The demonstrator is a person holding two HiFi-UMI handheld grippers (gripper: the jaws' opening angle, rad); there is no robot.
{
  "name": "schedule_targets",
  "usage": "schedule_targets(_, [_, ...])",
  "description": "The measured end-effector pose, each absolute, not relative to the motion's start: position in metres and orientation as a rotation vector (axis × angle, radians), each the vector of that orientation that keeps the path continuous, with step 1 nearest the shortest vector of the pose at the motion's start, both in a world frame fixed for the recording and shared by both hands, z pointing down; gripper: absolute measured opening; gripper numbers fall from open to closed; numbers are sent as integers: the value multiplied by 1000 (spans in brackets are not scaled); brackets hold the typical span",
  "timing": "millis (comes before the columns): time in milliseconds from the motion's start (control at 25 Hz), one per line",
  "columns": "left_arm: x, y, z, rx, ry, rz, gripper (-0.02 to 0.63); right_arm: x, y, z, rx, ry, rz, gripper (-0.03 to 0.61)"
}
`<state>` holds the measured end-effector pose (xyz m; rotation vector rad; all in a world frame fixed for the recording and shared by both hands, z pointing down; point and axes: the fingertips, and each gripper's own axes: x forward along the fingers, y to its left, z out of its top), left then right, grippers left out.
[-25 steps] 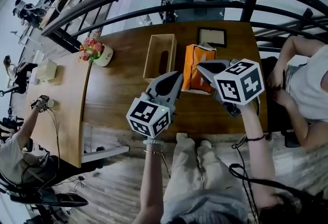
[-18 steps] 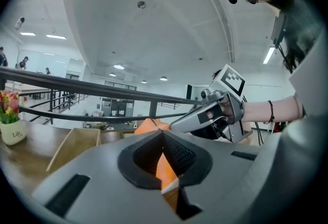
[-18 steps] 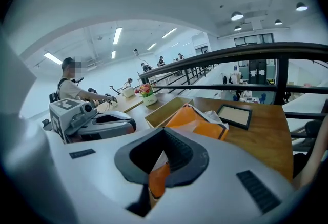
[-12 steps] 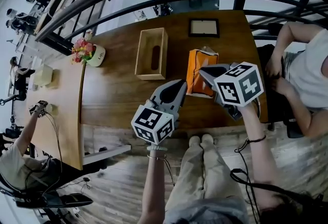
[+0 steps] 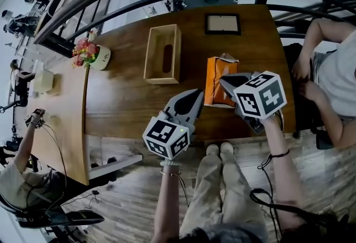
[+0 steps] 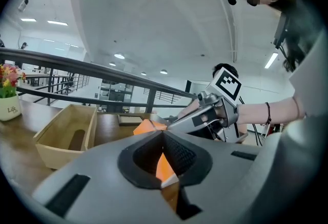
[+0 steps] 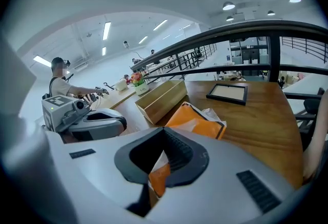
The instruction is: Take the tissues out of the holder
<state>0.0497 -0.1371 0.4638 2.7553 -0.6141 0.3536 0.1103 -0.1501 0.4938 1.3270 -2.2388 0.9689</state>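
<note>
Finishing, it seems | tissue pack (image 5: 214,76) lies on table (image 5: 122,97) apart from wooden holder (image 5: 150,58), already out | left gripper (image 5: 198,92) and right gripper (image 5: 223,78) jaws together, empty, at pack's near end | next: only drawing away

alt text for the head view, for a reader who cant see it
Seen from above, a person holds the left gripper and right gripper close to an orange tissue pack lying on a wooden table. An empty wooden holder, a picture frame and a flower pot sit beyond.
</note>
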Motion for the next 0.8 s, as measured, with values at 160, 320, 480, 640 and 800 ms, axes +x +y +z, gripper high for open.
schedule_targets(160, [49,-137,471,2741,-620,356,8,108,-152,502,1313,-2232,968,12])
schedule_targets(320, [49,-135,478,2728,-616,363,8,105,-152,510,1309,-2233,982,12])
schedule_targets(480, [48,-136,482,2717,-616,366,8,103,-154,513,1307,-2235,992,12])
schedule_targets(640, [48,-137,485,2710,-617,368,8,99,-156,516,1298,-2236,1001,12])
schedule_targets(800, [47,-138,486,2703,-614,371,8,93,-158,519,1280,-2218,1009,12])
